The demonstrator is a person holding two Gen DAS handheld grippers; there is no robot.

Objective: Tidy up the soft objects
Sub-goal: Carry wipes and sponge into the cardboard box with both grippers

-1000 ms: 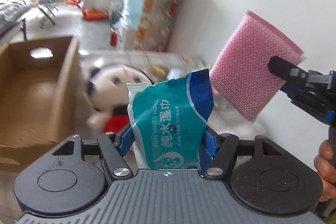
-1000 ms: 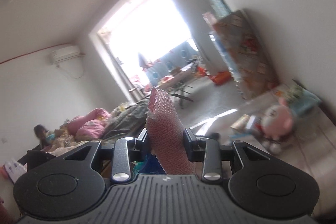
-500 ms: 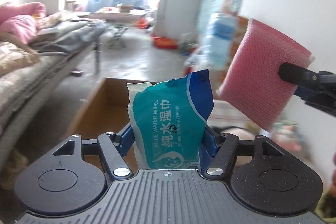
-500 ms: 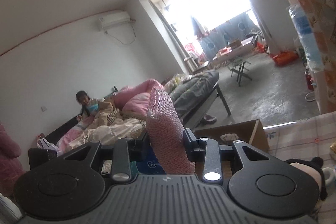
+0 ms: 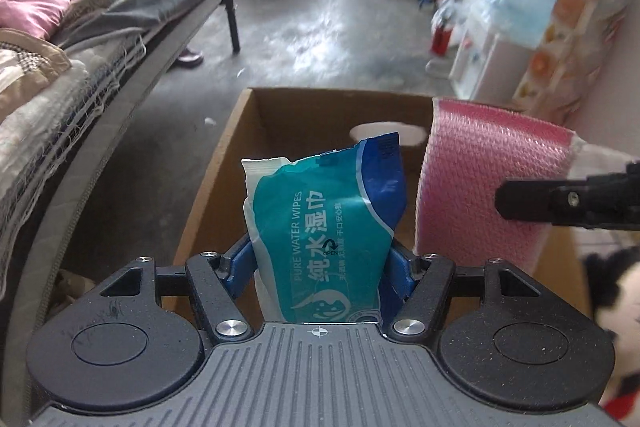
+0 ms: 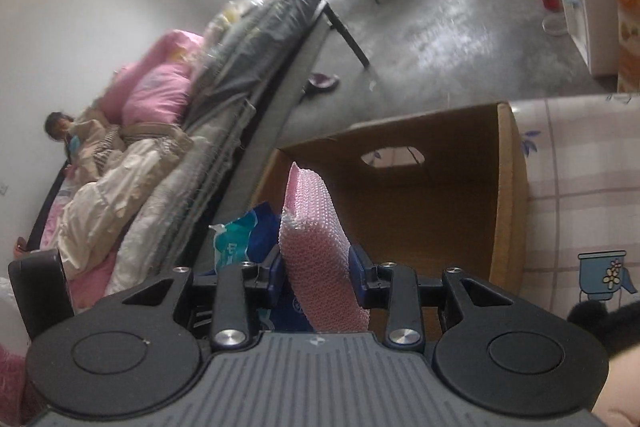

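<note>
My left gripper (image 5: pixel 320 263) is shut on a teal pack of wet wipes (image 5: pixel 324 227) and holds it upright over the open cardboard box (image 5: pixel 224 163). My right gripper (image 6: pixel 318 275) is shut on a pink mesh sponge (image 6: pixel 316 251), held just right of the wipes; the sponge also shows in the left wrist view (image 5: pixel 484 187). The wipes pack shows in the right wrist view (image 6: pixel 240 239) to the left of the sponge. The box (image 6: pixel 508 187) has a cut-out handle hole in its far wall.
A black-and-white plush toy (image 5: pixel 616 315) lies right of the box on a checked tablecloth (image 6: pixel 580 187). A bed with grey and pink bedding (image 5: pixel 80 47) runs along the left. Stacked packages (image 5: pixel 560 7) stand by the right wall.
Both grippers have swung left and tilted down, so the open box now lies straight ahead below the wipes and the sponge. Both grips are unchanged.
</note>
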